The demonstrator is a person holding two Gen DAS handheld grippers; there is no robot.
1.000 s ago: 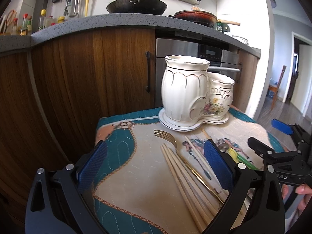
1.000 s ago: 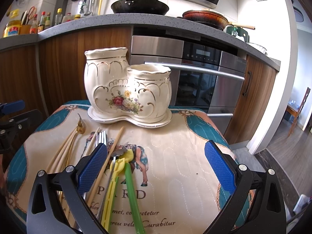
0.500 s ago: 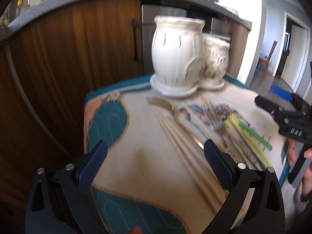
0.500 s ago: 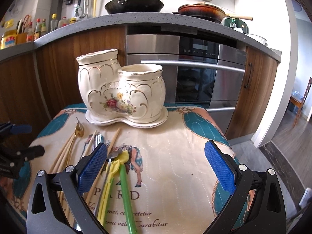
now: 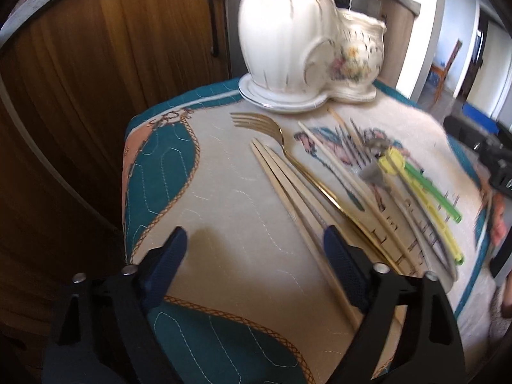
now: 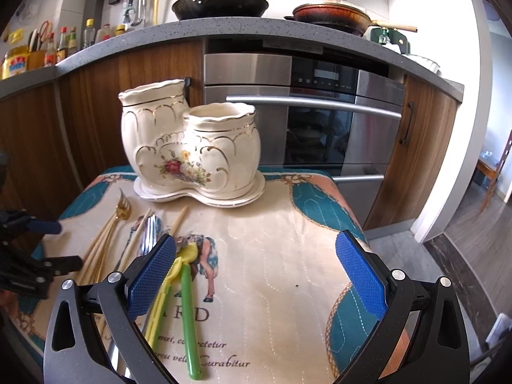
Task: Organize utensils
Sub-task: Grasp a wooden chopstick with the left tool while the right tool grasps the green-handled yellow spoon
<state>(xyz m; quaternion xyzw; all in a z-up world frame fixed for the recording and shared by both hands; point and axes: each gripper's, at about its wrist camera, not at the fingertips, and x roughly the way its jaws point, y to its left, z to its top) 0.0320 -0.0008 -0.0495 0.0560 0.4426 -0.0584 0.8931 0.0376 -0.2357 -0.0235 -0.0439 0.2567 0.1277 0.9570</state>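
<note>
A cream ceramic two-pot utensil holder [image 6: 192, 150] stands at the back of the quilted cloth [image 6: 275, 256]; it also shows in the left wrist view [image 5: 297, 41]. In front of it lie wooden chopsticks [image 5: 294, 192], a gold fork [image 5: 272, 124], a steel fork [image 6: 148, 236] and yellow and green plastic utensils [image 6: 188, 304] [image 5: 425, 188]. My left gripper [image 5: 252, 265] is open, low over the cloth's left side, its right finger above the chopsticks. My right gripper [image 6: 256, 278] is open and empty above the cloth's near middle.
The cloth covers a small table before wooden cabinets [image 6: 96, 96] and a steel oven [image 6: 320, 118]. Pans [image 6: 220, 3] sit on the counter above. The left gripper shows at the right wrist view's left edge [image 6: 32, 256]. A doorway and floor lie to the right [image 6: 480, 208].
My left gripper has tilted down and moved closer to the cloth and chopsticks. My right gripper has drawn back slightly. Nothing on the cloth has moved.
</note>
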